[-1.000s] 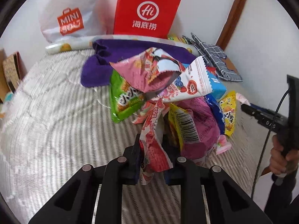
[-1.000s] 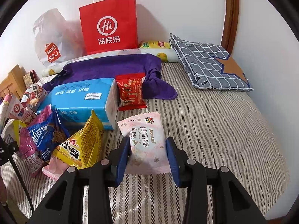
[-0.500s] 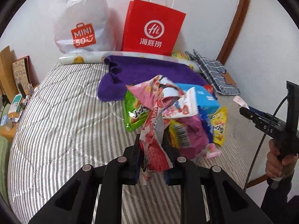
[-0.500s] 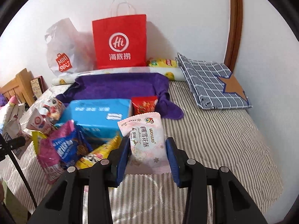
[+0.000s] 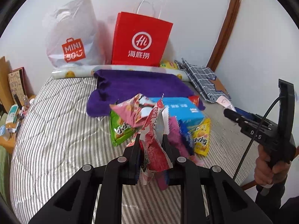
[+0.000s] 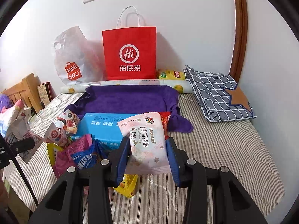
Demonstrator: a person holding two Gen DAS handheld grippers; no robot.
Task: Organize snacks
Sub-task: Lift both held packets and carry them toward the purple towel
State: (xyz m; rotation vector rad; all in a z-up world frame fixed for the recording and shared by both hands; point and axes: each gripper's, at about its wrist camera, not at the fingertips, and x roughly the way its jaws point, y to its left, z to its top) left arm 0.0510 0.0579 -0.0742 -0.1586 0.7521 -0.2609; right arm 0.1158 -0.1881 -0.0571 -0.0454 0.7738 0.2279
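Note:
My left gripper (image 5: 151,145) is shut on a red and white snack packet (image 5: 156,145) and holds it above the striped bed. My right gripper (image 6: 147,149) is shut on a pale pink snack packet (image 6: 145,141), also held above the bed. A heap of snacks lies on the bed: a green bag (image 5: 120,128), a yellow bag (image 5: 200,140), a magenta bag (image 6: 72,153), a pink bag (image 5: 129,112) and a blue box (image 6: 102,128). The right gripper also shows at the right of the left wrist view (image 5: 229,110).
A red paper bag (image 6: 129,54) and a white Miniso plastic bag (image 6: 74,59) stand against the wall. A purple towel (image 6: 130,99) lies behind the snacks. A checked cloth (image 6: 216,93) lies at the right. A cluttered bedside table (image 5: 11,112) is at the left.
Both grippers have lifted and pulled back from the snack heap with their packets. The heap looks smaller and lower in both views.

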